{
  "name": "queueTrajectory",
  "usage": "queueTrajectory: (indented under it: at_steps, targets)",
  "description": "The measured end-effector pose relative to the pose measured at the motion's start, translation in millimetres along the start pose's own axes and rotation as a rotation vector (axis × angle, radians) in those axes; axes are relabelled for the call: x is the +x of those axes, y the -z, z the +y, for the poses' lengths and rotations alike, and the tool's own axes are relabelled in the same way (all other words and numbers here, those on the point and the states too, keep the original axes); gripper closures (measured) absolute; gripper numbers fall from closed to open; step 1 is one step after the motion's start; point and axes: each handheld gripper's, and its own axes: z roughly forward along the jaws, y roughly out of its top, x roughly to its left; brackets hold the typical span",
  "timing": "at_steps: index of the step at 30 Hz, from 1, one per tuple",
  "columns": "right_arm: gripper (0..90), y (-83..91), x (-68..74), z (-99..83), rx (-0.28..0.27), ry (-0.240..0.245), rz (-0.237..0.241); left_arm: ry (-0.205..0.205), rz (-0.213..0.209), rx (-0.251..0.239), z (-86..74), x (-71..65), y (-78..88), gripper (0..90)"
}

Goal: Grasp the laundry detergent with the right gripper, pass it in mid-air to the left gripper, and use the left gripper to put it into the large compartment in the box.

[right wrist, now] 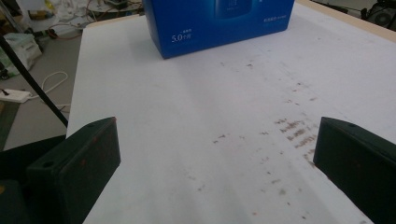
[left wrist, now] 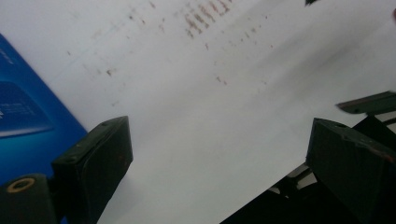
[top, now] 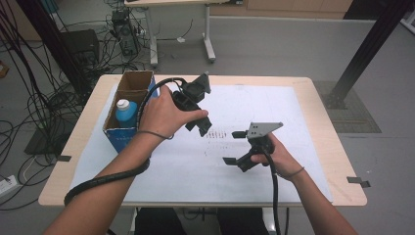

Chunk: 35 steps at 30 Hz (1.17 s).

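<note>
Far left on the table [top: 313, 98]: open blue carton [top: 128, 108] holding a blue-capped bottle [top: 126, 111]. Just right of it, left gripper [top: 199, 108], jaws wide apart, empty, above the white sheet [top: 244, 161]. Further right, right gripper [top: 232, 147], likewise spread, nothing held, path to carton unobstructed.

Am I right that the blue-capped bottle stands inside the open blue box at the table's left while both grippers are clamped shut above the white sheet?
Not quite: the left gripper and right gripper are open, as both gripper views show. The bottle does stand in the box.
</note>
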Motion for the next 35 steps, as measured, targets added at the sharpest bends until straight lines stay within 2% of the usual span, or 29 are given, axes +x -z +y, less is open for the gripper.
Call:
queueTrajectory:
  at_steps: [1,2,3,4,5,6,8,10,11,13,14,15,21,24,29,35]
  targets:
    - [0.9,6.4,-0.5,5.9,0.027,-0.002,-0.011,-0.007,-0.003,0.007,0.3,-1.2,-3.4,7.6]
    - [0.9,6.4,-0.5,5.9,0.027,-0.002,-0.011,-0.009,-0.001,0.011,0.2,-3.0,-6.8,7.6]
    - [0.9,13.6,-1.5,9.1,0.042,-0.009,-0.018,-0.014,-0.011,0.012,-1.1,-3.2,-13.5,7.6]
    - [0.9,16.9,-2.0,11.1,0.056,-0.010,-0.021,-0.014,-0.011,0.012,-1.1,-3.2,-13.5,7.6]
    - [1.1,20.1,-1.9,13.3,0.075,-0.007,-0.028,-0.019,0.002,0.022,-1.4,-6.6,-20.5,7.6]
    - [1.1,20.1,-1.9,13.3,0.075,-0.007,-0.028,-0.019,0.002,0.022,-1.4,-6.6,-20.5,7.7]
    - [1.3,29.1,-1.6,18.1,0.127,-0.012,-0.046,-0.017,-0.008,0.031,-3.1,-5.8,-30.6,7.7]
    - [1.5,32.5,-3.5,18.7,0.139,-0.009,-0.042,-0.015,-0.014,0.035,-3.7,-5.2,-34.3,7.7]
    - [1.6,40.5,-8.7,19.0,0.156,-0.003,-0.016,-0.015,-0.017,0.036,-4.6,-4.9,-38.1,7.8]
    - [1.6,44.1,-9.2,19.5,0.164,-0.002,-0.018,-0.019,-0.004,0.050,-5.1,-7.7,-46.8,8.0]
    - [1.8,50.5,-9.6,22.8,0.186,-0.036,-0.038,-0.010,-0.015,0.042,-7.8,-5.8,-52.0,8.2]
    - [1.9,54.1,-10.5,24.3,0.194,-0.043,-0.043,-0.010,-0.015,0.042,-7.8,-5.8,-52.0,8.3]
    - [1.9,71.8,-10.0,31.3,0.218,-0.049,-0.085,-0.011,-0.022,0.049,-11.7,-7.4,-63.4,8.8]
    - [1.7,74.9,-9.2,31.8,0.217,-0.051,-0.094,-0.017,-0.026,0.045,-13.2,-9.4,-66.4,8.9]
    - [2.0,77.7,-8.1,32.8,0.232,-0.048,-0.104,0.000,-0.046,0.034,-17.0,-6.2,-70.2,8.6]
    - [2.0,77.3,-7.5,32.6,0.231,-0.047,-0.110,-0.003,-0.035,0.030,-19.2,-8.7,-73.5,8.7]
